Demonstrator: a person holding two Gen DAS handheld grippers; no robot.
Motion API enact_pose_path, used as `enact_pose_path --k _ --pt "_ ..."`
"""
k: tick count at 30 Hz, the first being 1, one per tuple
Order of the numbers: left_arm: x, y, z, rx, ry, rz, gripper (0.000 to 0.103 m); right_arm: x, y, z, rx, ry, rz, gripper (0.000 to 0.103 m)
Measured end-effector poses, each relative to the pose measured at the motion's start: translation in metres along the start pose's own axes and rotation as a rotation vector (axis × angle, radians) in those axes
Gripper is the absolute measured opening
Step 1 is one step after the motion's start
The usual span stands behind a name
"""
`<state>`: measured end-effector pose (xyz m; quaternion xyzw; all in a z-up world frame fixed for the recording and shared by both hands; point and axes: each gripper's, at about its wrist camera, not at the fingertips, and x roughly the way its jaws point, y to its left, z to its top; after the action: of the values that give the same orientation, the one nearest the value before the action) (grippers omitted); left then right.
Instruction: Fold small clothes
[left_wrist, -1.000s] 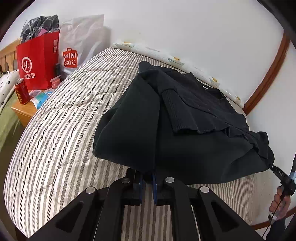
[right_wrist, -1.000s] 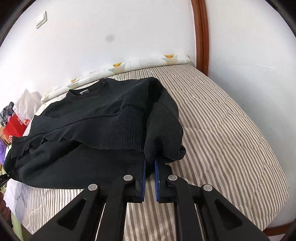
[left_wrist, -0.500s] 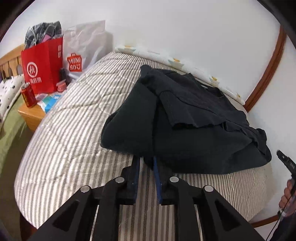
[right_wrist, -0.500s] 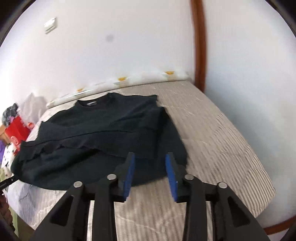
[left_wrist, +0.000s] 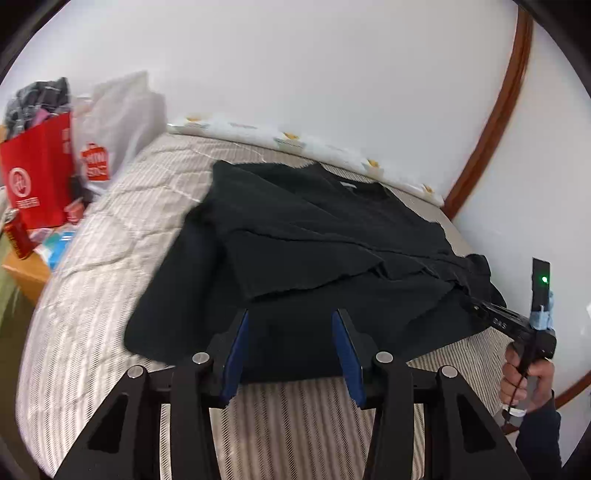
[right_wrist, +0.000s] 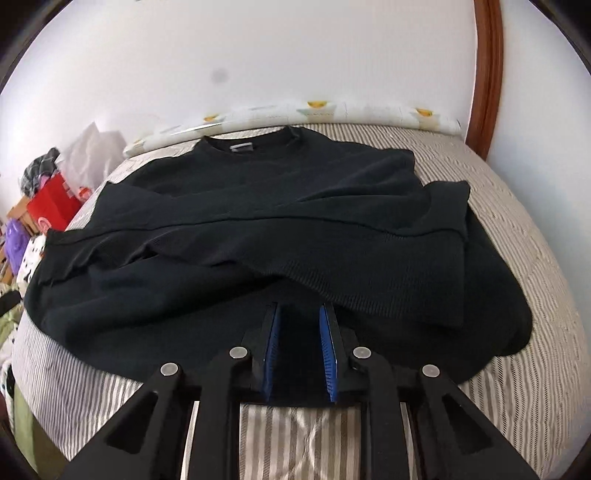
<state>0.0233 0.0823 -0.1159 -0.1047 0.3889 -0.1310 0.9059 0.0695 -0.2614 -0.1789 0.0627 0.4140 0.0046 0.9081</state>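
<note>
A black sweatshirt (right_wrist: 258, 229) is spread crosswise on the striped bed (right_wrist: 524, 229), its near hem at twelve o'clock of both tongs, the left tongs (left_wrist: 291, 347) opening and the right tongs (right_wrist: 300, 354) closing, nothing gripped.

sweater (right_wrist: 258, 206) black, bed cover (right_wrist: 517, 229) beige/white striped, gripper pads (left_wrist: 236, 354) blue, paper bag (left_wrist: 37, 170) red, wall trim (left_wrist: 495, 110) brown

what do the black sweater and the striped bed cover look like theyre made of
Black sweater: seems a soft matte knit, likely cotton or wool blend; ribbing shows on the folded sleeve cuff. Striped bed cover: looks like woven quilted fabric, with stitched diamond lines puckering the surface and a slight sheen.
</note>
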Motion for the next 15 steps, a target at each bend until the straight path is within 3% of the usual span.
enact_pose_path --k 1,3,8,15 --pt "0.006 -0.002 0.001 0.005 0.011 -0.007 0.03 0.003 0.0 0.001 0.003 0.006 -0.001 0.021" --pt "0.024 -0.005 0.005 0.013 0.046 -0.023 0.025 0.007 0.0 0.002 -0.003 0.01 -0.015 0.02" --pt "0.062 -0.011 0.008 0.025 0.134 -0.019 0.025 0.014 -0.004 0.013 0.012 0.018 -0.034 0.018" --pt "0.076 -0.021 0.033 0.108 0.104 0.031 0.024 0.026 -0.007 0.035 0.005 0.002 -0.103 0.016"
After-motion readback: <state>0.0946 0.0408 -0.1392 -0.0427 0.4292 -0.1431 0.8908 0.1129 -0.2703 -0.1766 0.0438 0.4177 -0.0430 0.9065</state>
